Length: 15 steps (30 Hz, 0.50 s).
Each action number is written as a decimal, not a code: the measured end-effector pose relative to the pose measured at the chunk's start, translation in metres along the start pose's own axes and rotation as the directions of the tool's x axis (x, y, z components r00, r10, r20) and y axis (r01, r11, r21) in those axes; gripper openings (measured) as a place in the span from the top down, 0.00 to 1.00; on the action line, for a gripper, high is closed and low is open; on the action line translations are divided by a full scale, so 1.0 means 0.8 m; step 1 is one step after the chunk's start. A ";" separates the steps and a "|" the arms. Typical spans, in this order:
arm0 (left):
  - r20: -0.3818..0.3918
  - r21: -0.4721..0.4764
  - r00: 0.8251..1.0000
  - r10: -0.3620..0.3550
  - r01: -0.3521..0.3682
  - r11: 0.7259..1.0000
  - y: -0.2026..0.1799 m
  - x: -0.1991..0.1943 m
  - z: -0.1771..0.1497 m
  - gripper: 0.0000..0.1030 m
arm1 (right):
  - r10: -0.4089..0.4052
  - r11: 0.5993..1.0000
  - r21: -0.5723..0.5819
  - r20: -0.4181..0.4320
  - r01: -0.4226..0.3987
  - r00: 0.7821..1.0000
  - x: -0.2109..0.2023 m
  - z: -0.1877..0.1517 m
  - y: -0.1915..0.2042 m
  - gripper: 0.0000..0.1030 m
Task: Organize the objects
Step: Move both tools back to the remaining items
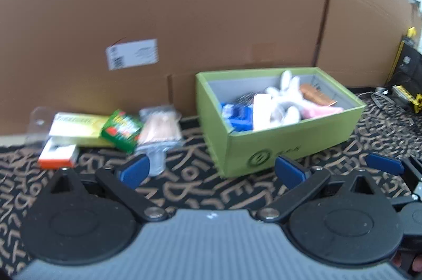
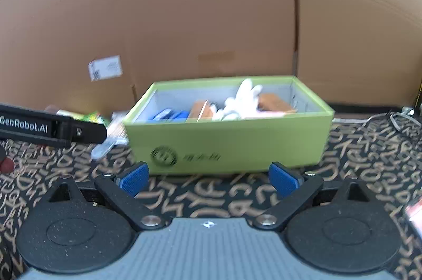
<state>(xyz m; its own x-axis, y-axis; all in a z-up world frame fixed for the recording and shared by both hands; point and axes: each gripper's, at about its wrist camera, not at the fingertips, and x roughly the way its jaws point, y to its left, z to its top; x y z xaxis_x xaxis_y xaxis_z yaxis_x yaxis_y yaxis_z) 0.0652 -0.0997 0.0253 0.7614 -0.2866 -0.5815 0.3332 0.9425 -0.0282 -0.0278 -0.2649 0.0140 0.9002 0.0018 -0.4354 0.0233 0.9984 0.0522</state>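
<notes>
A green open box (image 1: pixel 284 145) stands on the patterned cloth and holds a white plush toy (image 1: pixel 286 95), blue items (image 1: pixel 237 116) and a brown item (image 1: pixel 316 94). Left of it lie a clear packet of tan sticks (image 1: pixel 159 127), a green packet (image 1: pixel 122 129), a pale yellow box (image 1: pixel 79 127) and an orange-and-white box (image 1: pixel 58 156). My left gripper (image 1: pixel 212 172) is open and empty, just short of the packets and the box. My right gripper (image 2: pixel 209 178) is open and empty, right in front of the green box (image 2: pixel 226 143). The plush toy (image 2: pixel 242 100) shows inside.
A tall cardboard wall (image 1: pixel 184 16) closes the back. Black and yellow gear (image 1: pixel 407 74) and cables (image 2: pixel 401 119) lie at the far right. The left gripper's arm (image 2: pixel 52 128) reaches in at the left of the right wrist view. A pink-white item (image 2: pixel 415 211) sits at the right edge.
</notes>
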 end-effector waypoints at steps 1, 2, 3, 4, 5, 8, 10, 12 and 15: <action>-0.001 -0.004 1.000 0.018 -0.018 1.000 0.004 -0.002 -0.005 0.00 | 0.006 1.000 -0.001 -0.006 -0.006 1.000 0.000 -0.004 0.006 0.03; -0.001 -0.009 0.999 0.033 -0.033 0.999 0.008 -0.003 -0.009 0.00 | 0.014 1.000 -0.001 -0.012 -0.014 1.000 0.001 -0.008 0.010 0.03; -0.006 -0.010 0.999 0.043 -0.043 0.999 0.013 -0.004 -0.014 0.00 | 0.021 1.000 0.000 -0.019 -0.021 1.000 0.002 -0.011 0.015 0.03; -0.011 -0.012 0.999 0.048 -0.049 0.999 0.018 -0.004 -0.018 0.00 | 0.030 1.000 0.003 -0.028 -0.030 0.999 0.004 -0.013 0.019 0.03; -0.014 -0.016 0.999 0.050 -0.051 0.999 0.023 -0.006 -0.022 0.00 | 0.040 0.999 0.004 -0.035 -0.040 0.999 0.005 -0.016 0.025 0.03; -0.031 -0.056 0.998 0.057 -0.059 0.997 0.048 -0.011 -0.039 0.00 | 0.086 0.996 -0.010 -0.052 -0.086 0.995 0.007 -0.021 0.044 0.03; -0.048 -0.086 0.997 0.057 -0.061 0.994 0.069 -0.011 -0.050 0.00 | 0.120 0.992 -0.026 -0.064 -0.122 0.991 0.011 -0.022 0.058 0.03; -0.067 -0.115 0.995 0.070 -0.077 0.990 0.091 -0.010 -0.060 0.00 | 0.151 0.987 -0.043 -0.075 -0.154 0.986 0.015 -0.022 0.075 0.03; -0.090 -0.167 0.992 0.090 -0.105 0.980 0.127 -0.007 -0.068 0.00 | 0.193 0.978 -0.064 -0.093 -0.199 0.977 0.025 -0.019 0.099 0.03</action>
<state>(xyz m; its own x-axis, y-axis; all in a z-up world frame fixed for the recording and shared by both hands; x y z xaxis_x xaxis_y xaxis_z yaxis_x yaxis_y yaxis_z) 0.0646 0.0066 -0.0184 0.7352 -0.1835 -0.6525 0.1539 0.9827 -0.1030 -0.0149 -0.1851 -0.0041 0.8433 0.1994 -0.4991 -0.1841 0.9796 0.0802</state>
